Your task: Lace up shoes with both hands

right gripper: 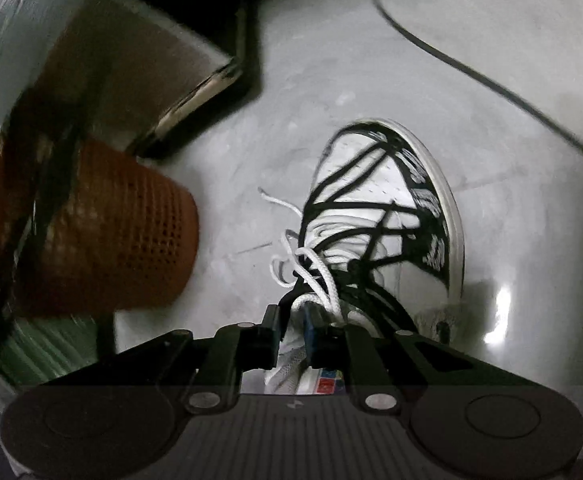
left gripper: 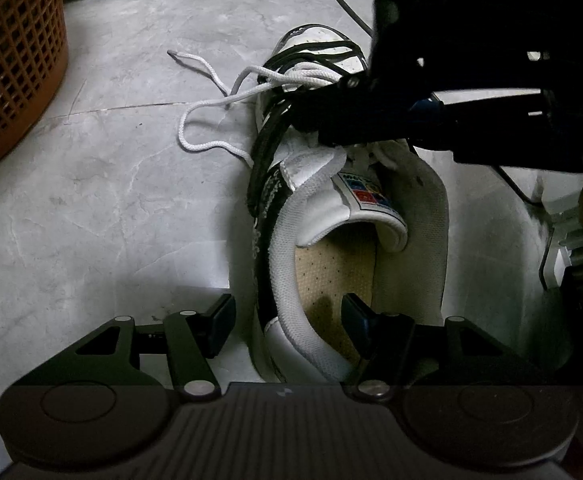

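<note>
While the right gripper (right gripper: 294,322) pinches the limp lace (right gripper: 318,276) at lower centre, the left gripper (left gripper: 287,320) straddles the collar (left gripper: 291,240), half-open; grip near the aglet.

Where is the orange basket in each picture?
Left wrist view: the basket fills the top left corner, on the floor, apart from the shoe.
Right wrist view: the basket is at middle left, blurred, left of the shoe.
Shared landmark: the white lace trails from the shoe toward the basket.
</note>
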The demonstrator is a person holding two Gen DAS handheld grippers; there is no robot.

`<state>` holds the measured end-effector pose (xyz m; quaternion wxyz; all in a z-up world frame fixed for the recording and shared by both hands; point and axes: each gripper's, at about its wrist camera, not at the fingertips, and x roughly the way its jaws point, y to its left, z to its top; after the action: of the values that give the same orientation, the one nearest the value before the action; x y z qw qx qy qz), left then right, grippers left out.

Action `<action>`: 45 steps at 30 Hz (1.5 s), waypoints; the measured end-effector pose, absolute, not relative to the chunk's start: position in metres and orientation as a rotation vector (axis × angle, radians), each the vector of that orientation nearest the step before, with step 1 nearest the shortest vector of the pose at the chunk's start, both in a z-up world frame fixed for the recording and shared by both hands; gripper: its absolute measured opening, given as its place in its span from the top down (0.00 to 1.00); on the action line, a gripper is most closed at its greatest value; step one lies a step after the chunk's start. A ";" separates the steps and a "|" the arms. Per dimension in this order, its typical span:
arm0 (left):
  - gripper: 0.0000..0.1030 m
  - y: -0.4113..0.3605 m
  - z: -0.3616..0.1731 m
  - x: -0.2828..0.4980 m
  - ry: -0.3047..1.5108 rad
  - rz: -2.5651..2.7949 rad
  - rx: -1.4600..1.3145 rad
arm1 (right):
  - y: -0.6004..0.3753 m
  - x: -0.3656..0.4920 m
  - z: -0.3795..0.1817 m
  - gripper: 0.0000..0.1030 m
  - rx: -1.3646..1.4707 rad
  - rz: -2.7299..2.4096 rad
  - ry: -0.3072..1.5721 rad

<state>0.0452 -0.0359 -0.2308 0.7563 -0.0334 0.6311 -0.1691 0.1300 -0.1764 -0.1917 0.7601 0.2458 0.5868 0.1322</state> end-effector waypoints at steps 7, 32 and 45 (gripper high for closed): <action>0.39 -0.036 -0.230 0.045 1.376 -0.368 -0.072 | -0.174 0.122 -0.188 0.86 0.490 0.307 1.226; 0.36 -0.030 -0.235 0.047 1.378 -0.353 -0.086 | -0.214 0.121 -0.193 0.74 1.023 0.230 1.105; 0.36 -0.026 -0.244 0.055 1.378 -0.351 -0.085 | -0.197 0.121 -0.194 0.69 0.891 0.239 1.200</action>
<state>0.0553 -0.0259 -0.2437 0.7567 -0.0389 0.6324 -0.1610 0.1206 -0.1974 -0.1941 0.7270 0.4042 0.5445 0.1085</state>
